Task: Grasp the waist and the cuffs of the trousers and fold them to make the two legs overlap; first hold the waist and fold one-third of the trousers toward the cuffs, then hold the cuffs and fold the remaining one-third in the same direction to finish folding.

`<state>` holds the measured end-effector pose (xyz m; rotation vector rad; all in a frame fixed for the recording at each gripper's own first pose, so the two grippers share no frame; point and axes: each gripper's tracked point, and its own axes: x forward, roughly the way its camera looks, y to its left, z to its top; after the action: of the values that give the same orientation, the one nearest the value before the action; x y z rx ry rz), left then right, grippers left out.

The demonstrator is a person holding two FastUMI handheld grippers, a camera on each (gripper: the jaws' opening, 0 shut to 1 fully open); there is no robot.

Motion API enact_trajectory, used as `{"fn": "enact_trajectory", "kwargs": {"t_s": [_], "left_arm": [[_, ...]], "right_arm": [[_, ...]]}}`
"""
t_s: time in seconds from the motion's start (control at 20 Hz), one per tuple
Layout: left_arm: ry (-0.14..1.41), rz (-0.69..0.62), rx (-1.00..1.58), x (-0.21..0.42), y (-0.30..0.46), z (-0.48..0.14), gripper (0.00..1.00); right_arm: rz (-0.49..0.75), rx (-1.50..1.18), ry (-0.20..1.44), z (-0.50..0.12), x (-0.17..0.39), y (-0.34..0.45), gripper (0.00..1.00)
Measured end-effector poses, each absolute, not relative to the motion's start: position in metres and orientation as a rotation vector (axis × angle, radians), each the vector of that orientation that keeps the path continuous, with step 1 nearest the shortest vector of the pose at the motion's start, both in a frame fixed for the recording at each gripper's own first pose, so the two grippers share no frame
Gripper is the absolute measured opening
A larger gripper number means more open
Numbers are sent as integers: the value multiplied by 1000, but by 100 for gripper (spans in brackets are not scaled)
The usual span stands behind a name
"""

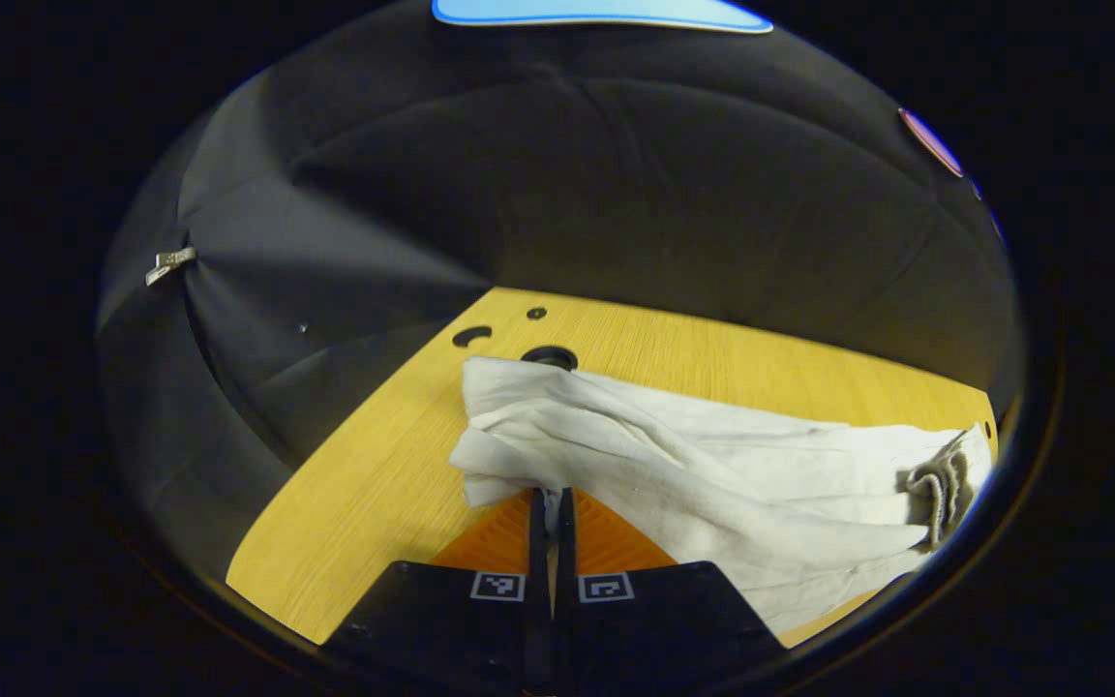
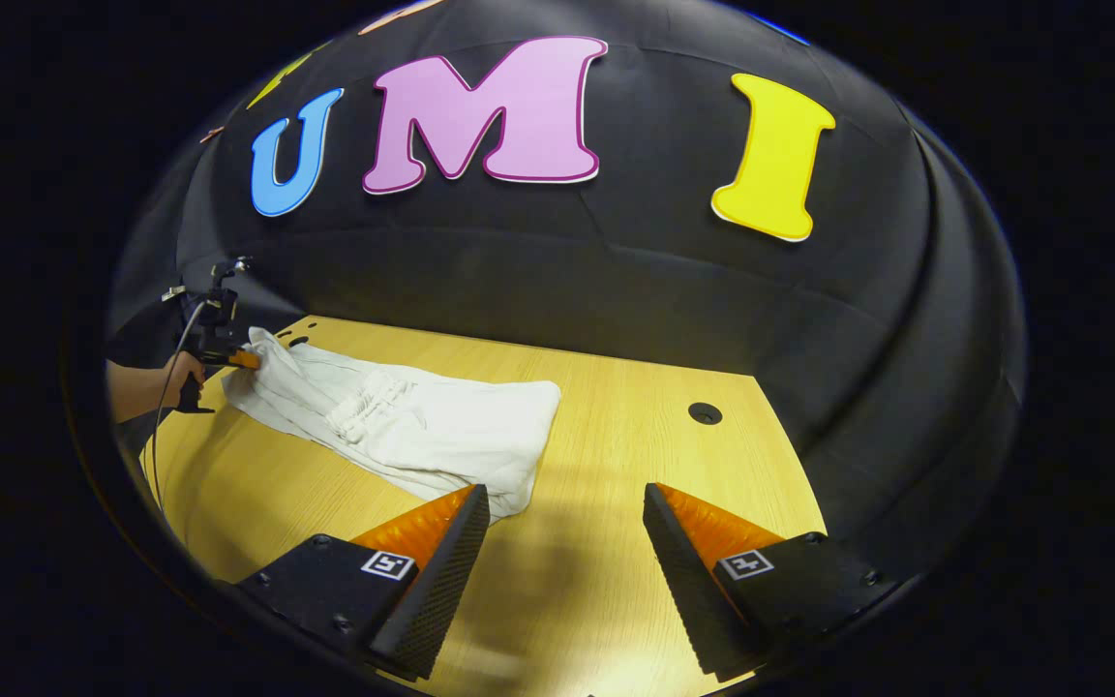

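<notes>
White trousers [image 1: 712, 465] lie on the yellow wooden table [image 1: 374, 484], the waist end with its drawstring [image 1: 935, 489] folded over onto the legs. My left gripper [image 1: 550, 501] is shut on the cuff end, pinching a ridge of cloth slightly off the table. In the right gripper view the trousers [image 2: 422, 426] stretch from the far left to the middle, with that left gripper [image 2: 226, 353] and the hand [image 2: 156, 382] holding it at the cuff end. My right gripper [image 2: 567, 532] stands open above the table, its left finger just in front of the trousers' folded edge, touching nothing.
Round cable holes sit in the table [image 2: 616, 581] near its back edge: one [image 1: 549, 356] just behind the cuffs, another [image 2: 705, 413] to the right of the trousers. Black cloth walls close in behind and beside the table. A cable hangs from the left gripper's hand.
</notes>
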<state>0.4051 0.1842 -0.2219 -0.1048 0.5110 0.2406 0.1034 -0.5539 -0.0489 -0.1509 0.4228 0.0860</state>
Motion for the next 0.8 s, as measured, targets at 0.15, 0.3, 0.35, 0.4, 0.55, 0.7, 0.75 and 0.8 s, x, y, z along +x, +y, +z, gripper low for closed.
{"fn": "enact_trajectory", "kwargs": {"t_s": [0.15,0.3,0.35,0.4,0.55,0.7,0.75,0.8], "left_arm": [[481,201,-128,396,168,-191,6],[445,173,-153,392,149,-157,6],[437,165,-155,391,142,-147,6],[428,150,-151,390,134,-134,6],[394,108,-115,391,99,-97,6],[351,42,-142,396,46,-60,6],[353,37,-124,395,32,-52,6],[351,34,-83,394,22,-43,6]], "right_arm": [[76,-145,409,-46,102,-556,98],[68,-131,395,-41,94,-559,98],[67,-122,388,-39,92,-558,98],[67,-117,382,-37,89,-557,98],[77,-131,358,-34,82,-555,98],[71,-147,349,-36,78,-562,98],[70,-129,350,-36,76,-562,98],[78,-94,354,-37,74,-559,98]]}}
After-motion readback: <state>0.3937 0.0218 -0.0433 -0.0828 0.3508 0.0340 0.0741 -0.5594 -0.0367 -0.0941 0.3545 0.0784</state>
